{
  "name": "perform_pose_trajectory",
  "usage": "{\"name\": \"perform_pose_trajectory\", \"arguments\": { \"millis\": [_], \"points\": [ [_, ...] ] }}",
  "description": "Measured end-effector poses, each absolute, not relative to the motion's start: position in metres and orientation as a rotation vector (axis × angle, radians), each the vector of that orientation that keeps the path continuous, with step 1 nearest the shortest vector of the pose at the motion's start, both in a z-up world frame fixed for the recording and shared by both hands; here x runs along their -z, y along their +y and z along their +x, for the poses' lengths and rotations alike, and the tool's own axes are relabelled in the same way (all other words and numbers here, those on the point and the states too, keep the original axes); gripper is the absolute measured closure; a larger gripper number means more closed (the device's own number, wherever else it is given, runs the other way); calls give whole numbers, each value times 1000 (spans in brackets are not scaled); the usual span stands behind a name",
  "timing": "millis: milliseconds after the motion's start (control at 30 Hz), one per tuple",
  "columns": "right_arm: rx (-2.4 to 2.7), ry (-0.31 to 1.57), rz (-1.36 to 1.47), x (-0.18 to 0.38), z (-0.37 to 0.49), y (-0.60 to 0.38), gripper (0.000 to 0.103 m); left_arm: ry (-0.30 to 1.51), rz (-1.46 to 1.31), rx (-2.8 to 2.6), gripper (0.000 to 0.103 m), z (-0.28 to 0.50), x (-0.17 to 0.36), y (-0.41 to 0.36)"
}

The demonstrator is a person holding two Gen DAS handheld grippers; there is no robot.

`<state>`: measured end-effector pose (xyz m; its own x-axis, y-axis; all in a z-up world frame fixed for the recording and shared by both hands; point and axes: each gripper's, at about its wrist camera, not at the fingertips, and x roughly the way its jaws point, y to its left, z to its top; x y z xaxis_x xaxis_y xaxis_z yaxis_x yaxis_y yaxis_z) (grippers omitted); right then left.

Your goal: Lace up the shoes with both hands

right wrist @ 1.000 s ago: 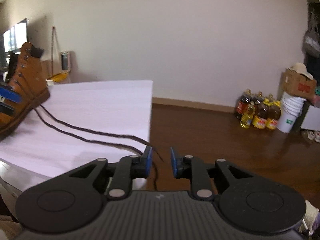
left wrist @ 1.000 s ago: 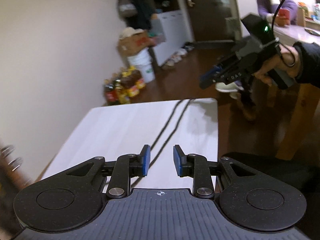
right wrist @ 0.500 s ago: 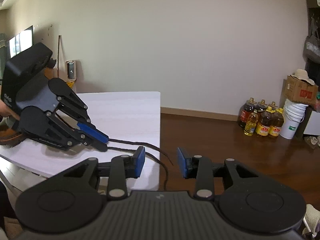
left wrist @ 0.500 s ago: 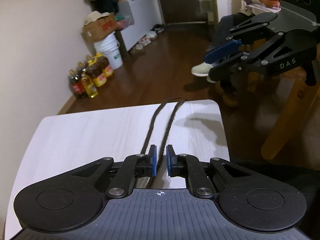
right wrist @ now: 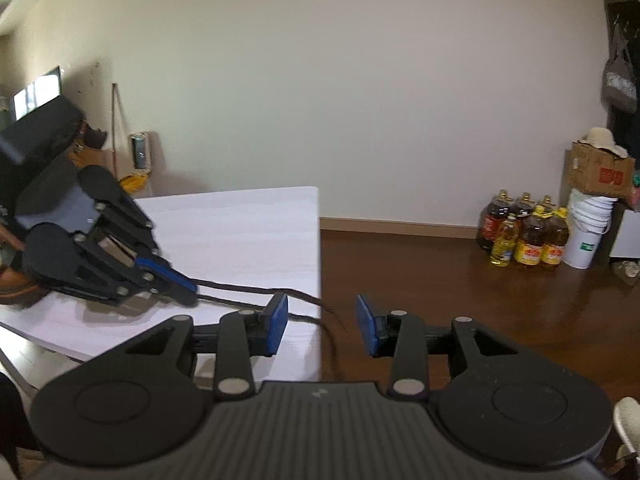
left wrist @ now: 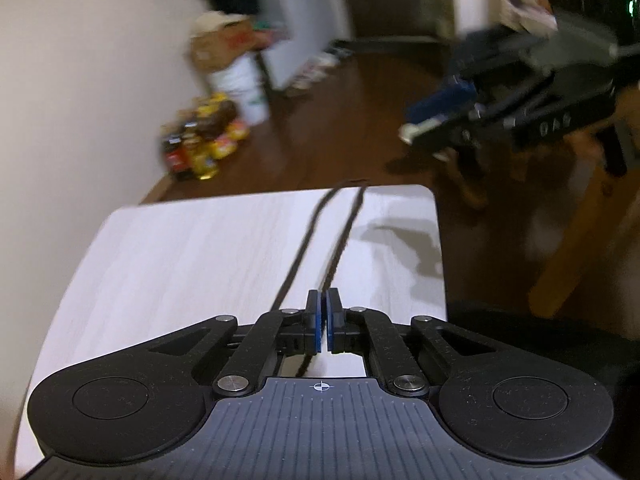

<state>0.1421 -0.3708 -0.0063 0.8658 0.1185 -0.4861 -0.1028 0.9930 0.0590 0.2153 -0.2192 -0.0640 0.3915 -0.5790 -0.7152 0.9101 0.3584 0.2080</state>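
Far left in my right view, the brown boot (right wrist: 16,284) sits on the white table (right wrist: 240,232), mostly hidden behind my left gripper (left wrist: 322,312), which is pinched tight on one of the two dark laces (left wrist: 304,240). My right gripper (right wrist: 322,328) hangs past the table edge, jaws opening, the laces' ends dangling between them untouched.

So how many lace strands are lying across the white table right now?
2. The left strand and the right strand run side by side up the white table to its far edge; the right one ends at the shut left gripper. More lace may be hidden beneath it.
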Motion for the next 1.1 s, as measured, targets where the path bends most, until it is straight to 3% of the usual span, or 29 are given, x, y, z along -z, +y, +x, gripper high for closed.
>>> {"name": "perform_pose_trajectory", "arguments": {
  "millis": [167, 400, 467, 500, 567, 900, 1100],
  "points": [
    [-224, 531, 83, 9, 151, -350, 60, 665, 529, 866, 101, 181, 61, -157],
    [-312, 581, 69, 15, 167, -314, 60, 706, 559, 836, 99, 155, 74, -132],
    [-293, 577, 61, 13, 166, -313, 58, 699, 547, 853, 94, 154, 70, -130],
    [-287, 575, 61, 13, 164, -315, 57, 689, 543, 858, 86, 153, 68, -131],
    [-259, 564, 63, 11, 160, -320, 56, 654, 524, 871, 78, 154, 58, -135],
    [-116, 516, 129, 5, 140, -354, 48, 568, 567, 1016, 78, 189, 53, -233],
    [-70, 524, 151, 11, 130, -372, 45, 603, 611, 1080, 87, 205, 75, -276]
  ]
}}
